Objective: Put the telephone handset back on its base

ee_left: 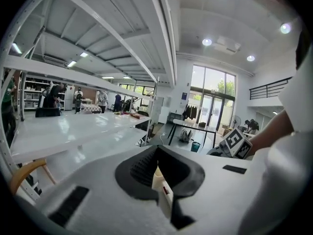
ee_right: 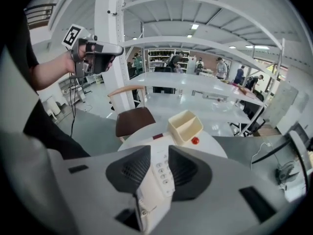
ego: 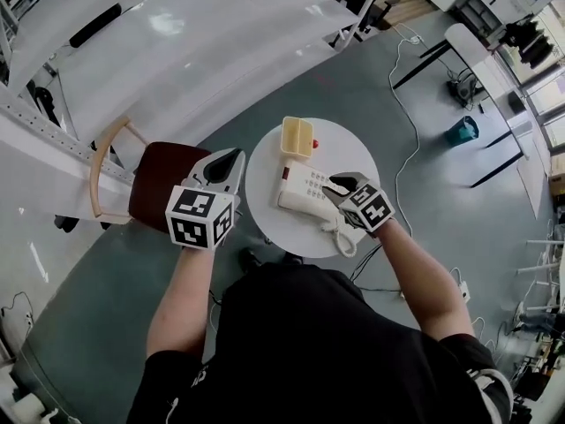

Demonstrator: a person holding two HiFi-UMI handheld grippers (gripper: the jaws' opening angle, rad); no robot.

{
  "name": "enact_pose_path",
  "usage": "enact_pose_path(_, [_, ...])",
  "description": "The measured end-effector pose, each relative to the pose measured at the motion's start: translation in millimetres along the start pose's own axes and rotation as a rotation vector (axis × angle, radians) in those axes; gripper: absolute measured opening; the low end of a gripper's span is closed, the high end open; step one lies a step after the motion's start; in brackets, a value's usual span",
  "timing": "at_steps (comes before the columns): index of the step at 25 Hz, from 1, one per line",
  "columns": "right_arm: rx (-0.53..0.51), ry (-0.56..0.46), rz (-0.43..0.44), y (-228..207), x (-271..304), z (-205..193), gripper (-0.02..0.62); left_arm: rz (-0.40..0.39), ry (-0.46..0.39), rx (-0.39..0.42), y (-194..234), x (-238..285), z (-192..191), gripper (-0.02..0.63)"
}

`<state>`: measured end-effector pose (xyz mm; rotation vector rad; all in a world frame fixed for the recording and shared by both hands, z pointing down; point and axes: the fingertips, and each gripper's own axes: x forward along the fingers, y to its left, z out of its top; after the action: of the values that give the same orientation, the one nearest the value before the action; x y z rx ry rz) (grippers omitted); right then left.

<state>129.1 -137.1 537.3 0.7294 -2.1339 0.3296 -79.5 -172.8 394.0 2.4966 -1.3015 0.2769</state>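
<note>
A white telephone base (ego: 303,188) with a keypad (ee_right: 161,173) lies on a small round white table (ego: 265,210). My right gripper (ego: 335,186) hovers over the base's right side. In the right gripper view its jaws (ee_right: 155,153) are shut on one end of the white handset (ee_right: 146,204). The coiled cord (ego: 342,234) hangs below that gripper. My left gripper (ego: 231,159) is raised at the table's left edge, above a chair. Its tips (ee_left: 157,148) look shut together. A cream and red sliver shows in the slit below them, and I cannot tell what it is.
A cream open box (ego: 297,137) and a small red thing (ego: 315,142) sit at the table's far edge. A dark red chair (ego: 163,184) with a wooden back stands left of the table. Long white benches (ego: 177,42) run beyond. Cables trail on the floor to the right.
</note>
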Motion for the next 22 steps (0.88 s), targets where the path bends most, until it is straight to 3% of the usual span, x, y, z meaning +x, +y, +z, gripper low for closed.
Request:
enact_pose_path(6, [0.117,-0.186,-0.087,-12,-44,57,0.103,-0.051,-0.053,0.056,3,-6,30,0.011])
enact_pose_path(16, [0.122,-0.464,-0.114,-21,-110,150,0.079,-0.039,-0.1,0.101,3,-18,59,0.011])
enact_pose_path(22, [0.168,-0.647,-0.138,-46,-169,176,0.058,-0.02,-0.121,0.146,-16,-11,84,0.011])
